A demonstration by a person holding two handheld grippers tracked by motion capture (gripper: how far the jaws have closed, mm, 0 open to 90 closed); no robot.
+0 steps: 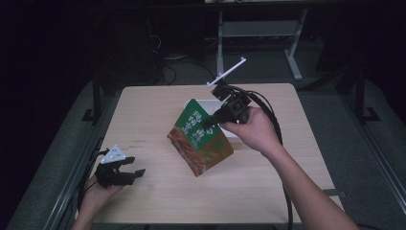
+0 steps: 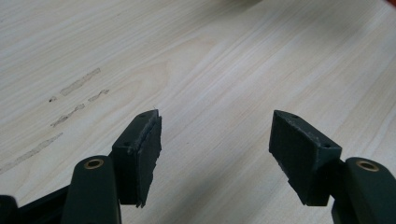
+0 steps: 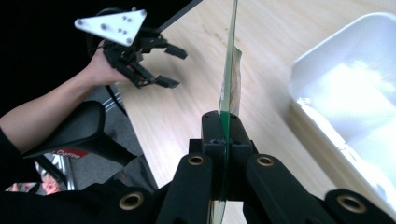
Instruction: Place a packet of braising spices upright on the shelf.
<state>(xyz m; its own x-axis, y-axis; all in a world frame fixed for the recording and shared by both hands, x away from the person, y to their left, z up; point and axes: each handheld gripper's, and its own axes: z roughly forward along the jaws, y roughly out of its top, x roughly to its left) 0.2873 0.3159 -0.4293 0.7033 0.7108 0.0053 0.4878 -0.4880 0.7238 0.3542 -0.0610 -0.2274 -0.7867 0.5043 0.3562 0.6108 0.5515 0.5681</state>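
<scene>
Snack bag (image 1: 198,139), flat, shiny, green and orange, hung pinched by its top edge in the right gripper (image 1: 209,123) above the pale wooden table (image 1: 268,187). Left gripper (image 1: 125,170) sat low at the table's near left edge, jaws wide and holding nothing. Beside the bag lay a smooth white tray (image 3: 345,93), and the room around was dark.

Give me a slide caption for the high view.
Right gripper lifts a green and orange snack bag above the wooden table, near a white tray; left gripper waits open.
</scene>
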